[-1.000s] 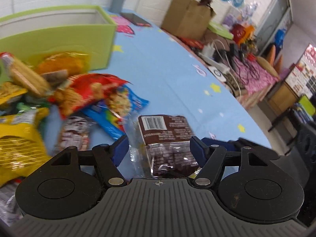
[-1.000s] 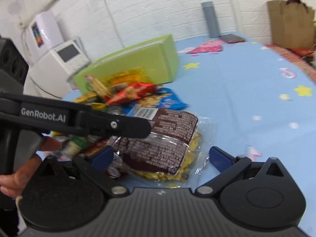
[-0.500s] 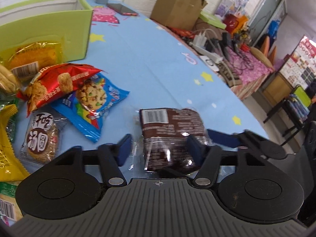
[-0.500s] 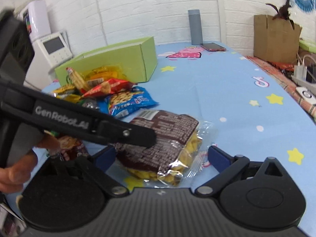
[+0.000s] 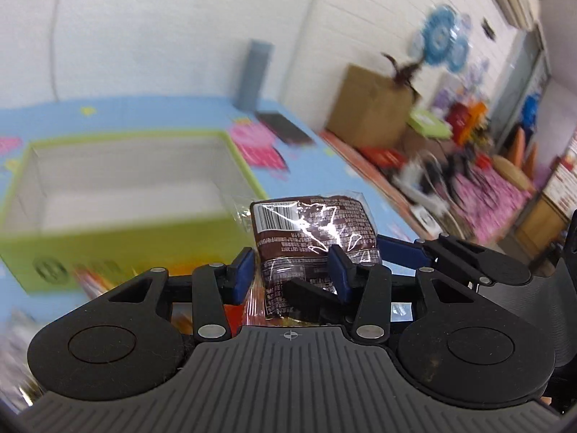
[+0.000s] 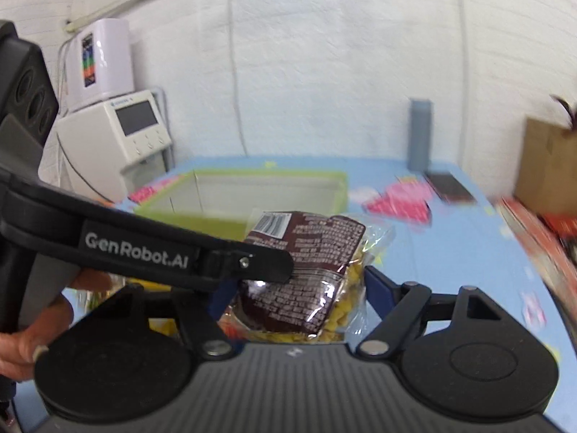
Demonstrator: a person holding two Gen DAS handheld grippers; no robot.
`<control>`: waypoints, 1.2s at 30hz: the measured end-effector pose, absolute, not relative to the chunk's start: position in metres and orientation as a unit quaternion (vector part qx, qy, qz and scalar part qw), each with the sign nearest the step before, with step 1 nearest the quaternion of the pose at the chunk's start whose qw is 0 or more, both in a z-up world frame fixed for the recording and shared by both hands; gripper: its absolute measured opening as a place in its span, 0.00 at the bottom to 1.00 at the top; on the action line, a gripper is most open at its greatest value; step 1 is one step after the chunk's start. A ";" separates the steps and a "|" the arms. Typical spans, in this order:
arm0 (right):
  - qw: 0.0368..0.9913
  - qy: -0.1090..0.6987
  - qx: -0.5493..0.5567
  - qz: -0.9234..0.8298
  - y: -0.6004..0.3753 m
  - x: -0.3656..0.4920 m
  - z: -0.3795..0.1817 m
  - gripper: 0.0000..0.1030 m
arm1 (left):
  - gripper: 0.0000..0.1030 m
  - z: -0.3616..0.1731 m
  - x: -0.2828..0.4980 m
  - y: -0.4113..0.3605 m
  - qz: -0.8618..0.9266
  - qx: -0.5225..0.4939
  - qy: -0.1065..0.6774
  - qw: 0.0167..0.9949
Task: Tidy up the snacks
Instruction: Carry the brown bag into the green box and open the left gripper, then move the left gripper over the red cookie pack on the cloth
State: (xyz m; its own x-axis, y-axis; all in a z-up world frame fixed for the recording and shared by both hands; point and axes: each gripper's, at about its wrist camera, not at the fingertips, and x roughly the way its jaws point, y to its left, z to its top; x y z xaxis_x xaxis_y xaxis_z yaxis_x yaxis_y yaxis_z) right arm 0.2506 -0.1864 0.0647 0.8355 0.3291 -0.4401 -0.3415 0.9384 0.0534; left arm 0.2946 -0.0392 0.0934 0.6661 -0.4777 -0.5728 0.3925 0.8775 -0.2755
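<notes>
Both grippers, left (image 5: 290, 269) and right (image 6: 301, 290), closing on one brown snack bag (image 5: 313, 231), pads pinching its sides. I hold it aloft, near the green box (image 5: 119, 216), likely to drop in.

You get bright, even room light in both views, with soft shadows only. Glare streaks across the snack packet's (image 5: 313, 231) clear wrap. Motion blur smears the green box (image 5: 119, 195), the table (image 6: 450, 245) and the far clutter, while the gripper bodies stay sharp. Fisheye bending curves the walls, and the corners go dark.
</notes>
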 end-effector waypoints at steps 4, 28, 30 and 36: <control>0.947 0.230 -0.018 0.223 -0.155 0.328 0.081 0.79 | 0.28 0.107 0.349 -0.003 -0.189 -0.063 0.324 0.925; 0.934 0.221 -0.043 0.278 -0.136 0.272 0.071 0.90 | 0.73 0.087 0.288 0.066 -0.190 -0.062 0.305 0.931; 0.933 0.230 -0.038 0.274 -0.142 0.243 0.064 0.91 | 0.74 0.081 0.257 0.065 -0.196 -0.063 0.305 0.930; 0.925 0.293 -0.009 0.241 -0.156 0.160 0.010 0.91 | 0.74 0.043 0.178 0.045 -0.223 -0.075 0.343 0.909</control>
